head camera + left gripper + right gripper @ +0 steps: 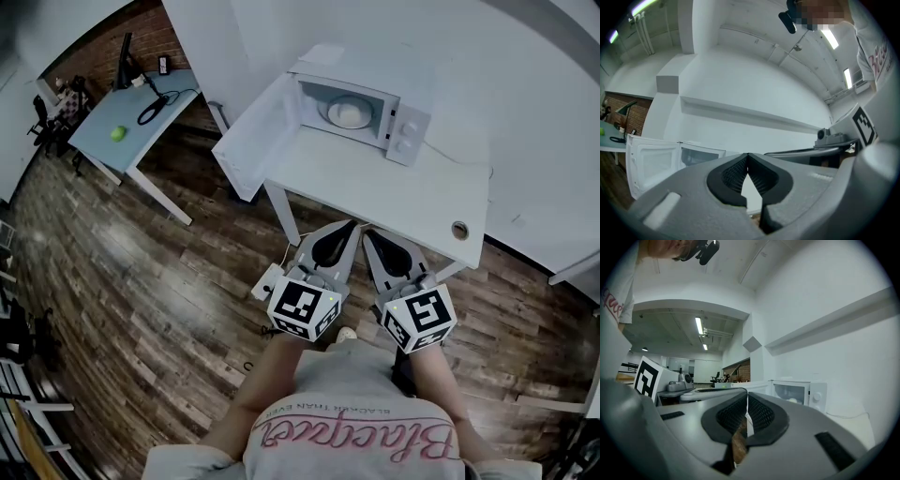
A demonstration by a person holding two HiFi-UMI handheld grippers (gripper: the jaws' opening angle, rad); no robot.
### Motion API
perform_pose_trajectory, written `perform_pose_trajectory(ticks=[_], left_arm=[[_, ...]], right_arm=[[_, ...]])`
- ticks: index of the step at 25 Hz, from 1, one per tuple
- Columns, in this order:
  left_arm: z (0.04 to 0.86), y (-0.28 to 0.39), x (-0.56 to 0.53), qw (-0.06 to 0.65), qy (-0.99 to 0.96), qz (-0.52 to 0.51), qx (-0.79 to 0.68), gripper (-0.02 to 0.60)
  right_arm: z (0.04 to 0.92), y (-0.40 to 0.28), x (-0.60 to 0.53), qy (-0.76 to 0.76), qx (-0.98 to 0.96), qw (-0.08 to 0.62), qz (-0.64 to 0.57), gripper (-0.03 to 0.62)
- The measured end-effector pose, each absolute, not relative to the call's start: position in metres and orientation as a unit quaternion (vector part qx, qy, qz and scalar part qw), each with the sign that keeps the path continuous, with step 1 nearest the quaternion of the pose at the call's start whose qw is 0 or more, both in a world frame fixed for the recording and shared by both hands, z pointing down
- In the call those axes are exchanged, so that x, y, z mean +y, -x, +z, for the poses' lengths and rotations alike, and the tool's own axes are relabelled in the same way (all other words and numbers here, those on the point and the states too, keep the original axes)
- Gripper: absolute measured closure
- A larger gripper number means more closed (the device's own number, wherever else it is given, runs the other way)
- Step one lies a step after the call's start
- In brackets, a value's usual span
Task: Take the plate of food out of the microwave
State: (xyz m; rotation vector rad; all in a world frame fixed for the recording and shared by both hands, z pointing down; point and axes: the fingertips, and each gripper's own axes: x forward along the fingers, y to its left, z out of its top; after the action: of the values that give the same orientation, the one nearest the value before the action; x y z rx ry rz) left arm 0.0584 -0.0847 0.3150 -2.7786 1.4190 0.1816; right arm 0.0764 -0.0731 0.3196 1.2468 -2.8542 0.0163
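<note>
Meanwhile plate point(349, 114) sits flat inside microwave point(410, 132) (opening faces person point(356, 412)); left gripper point(748, 158), right gripper point(747, 397) fingers point(733, 176) closed, empty.

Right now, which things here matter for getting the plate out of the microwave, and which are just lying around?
Job: microwave, its open door, plate of food inside.
Lying about: green ball, black cable, both on the side desk.

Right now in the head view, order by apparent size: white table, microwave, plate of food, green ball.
Largest to smallest: white table; microwave; plate of food; green ball, farther away, so its true size is unsure.
</note>
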Motion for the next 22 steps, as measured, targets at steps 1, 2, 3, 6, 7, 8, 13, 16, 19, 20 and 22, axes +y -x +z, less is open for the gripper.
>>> perform_pose_trajectory(ticks=[1,2,3,6,7,8,13,16,19,20,22], left_arm=[[0.316,-0.061,-0.09,0.008,0.889,0.058,0.454,0.575],[0.317,-0.064,-0.094,0.007,0.889,0.058,0.454,0.575],[0.317,-0.067,-0.098,0.006,0.889,0.058,0.454,0.575],[0.317,-0.074,-0.11,0.005,0.887,0.058,0.458,0.575],[0.317,-0.076,-0.114,0.006,0.886,0.058,0.46,0.575],[0.316,-0.077,-0.118,0.007,0.885,0.057,0.462,0.575],[0.319,-0.078,-0.131,0.008,0.881,0.051,0.47,0.575],[0.319,-0.076,-0.135,0.008,0.878,0.05,0.476,0.575],[0.318,-0.077,-0.141,0.011,0.876,0.047,0.479,0.575],[0.318,-0.078,-0.142,0.011,0.876,0.046,0.48,0.575],[0.32,-0.078,-0.143,0.012,0.876,0.044,0.481,0.575]], right_arm=[[0.32,-0.079,-0.078,-0.399,-0.917,0.014,0.005,0.577],[0.321,-0.082,-0.083,-0.399,-0.917,0.014,0.005,0.577],[0.322,-0.084,-0.087,-0.398,-0.917,0.014,0.005,0.577],[0.321,-0.091,-0.099,-0.395,-0.919,0.013,0.007,0.577],[0.321,-0.093,-0.102,-0.393,-0.919,0.012,0.007,0.577],[0.321,-0.094,-0.106,-0.392,-0.92,0.012,0.006,0.577],[0.323,-0.097,-0.118,-0.386,-0.923,0.006,0.009,0.577],[0.323,-0.099,-0.123,-0.384,-0.923,0.002,0.01,0.577],[0.322,-0.101,-0.129,-0.383,-0.924,-0.003,0.013,0.577],[0.322,-0.102,-0.131,-0.382,-0.924,-0.004,0.014,0.577],[0.323,-0.101,-0.132,-0.38,-0.925,-0.006,0.016,0.577]])
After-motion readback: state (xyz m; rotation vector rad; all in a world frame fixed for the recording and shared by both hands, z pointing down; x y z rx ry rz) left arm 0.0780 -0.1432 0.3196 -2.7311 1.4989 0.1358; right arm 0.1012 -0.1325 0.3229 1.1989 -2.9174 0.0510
